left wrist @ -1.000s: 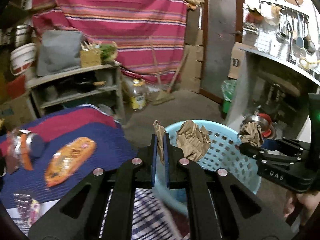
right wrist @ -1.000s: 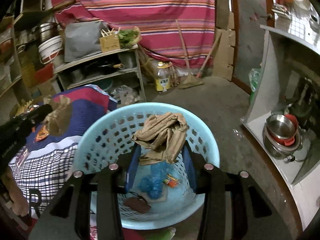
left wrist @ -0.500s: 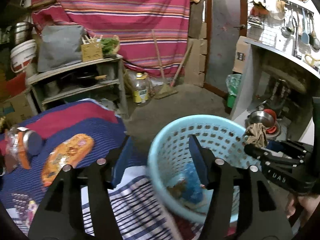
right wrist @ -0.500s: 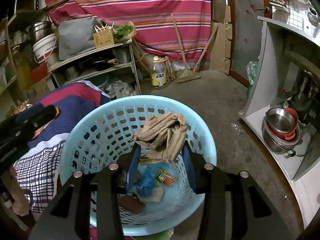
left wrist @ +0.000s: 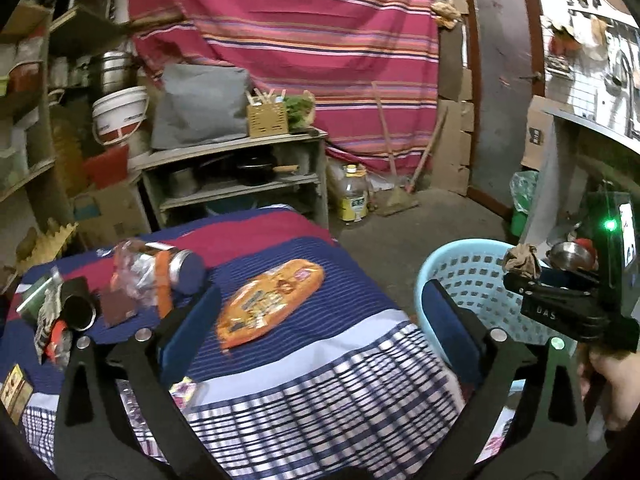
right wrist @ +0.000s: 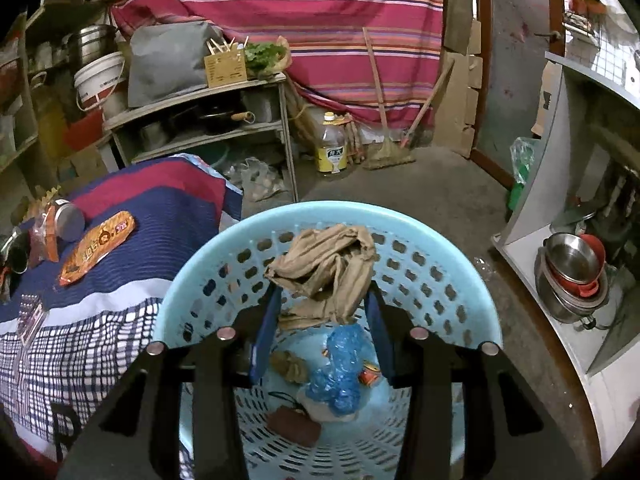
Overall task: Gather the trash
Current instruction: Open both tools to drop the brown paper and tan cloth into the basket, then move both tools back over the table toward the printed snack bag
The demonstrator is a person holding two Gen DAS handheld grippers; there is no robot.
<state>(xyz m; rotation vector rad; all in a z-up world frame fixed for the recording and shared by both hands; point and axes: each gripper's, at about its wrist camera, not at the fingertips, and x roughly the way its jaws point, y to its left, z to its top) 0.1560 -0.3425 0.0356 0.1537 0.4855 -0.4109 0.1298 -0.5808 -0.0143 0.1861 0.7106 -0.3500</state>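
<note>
Bedding in blue, red and checked stripes covers the bed point(left wrist: 328, 364) that fills the near left of the scene, and the pale blue basket point(right wrist: 448, 248) stands on the floor at its right edge. Trash already lies in the basket's bottom: a crumpled blue bag point(right wrist: 340, 372), a dark flat scrap and small wrappers.

The step in hand looks like the drop. The right gripper point(right wrist: 322, 312) hangs over the basket mouth with a crumpled brown paper point(right wrist: 324, 268) between its fingers; these have just been opening, and whether they still press the paper I cannot tell. The left gripper point(left wrist: 320, 320) has just been opening too; its fingers stand wide with nothing between them, aimed over the bed.

Next, in my judgement, the right fingers must part enough for the paper to fall inside the rim, while the left reaches left for the orange snack wrapper point(left wrist: 272, 304) lying flat just ahead of it, or the clutter beyond.
</note>
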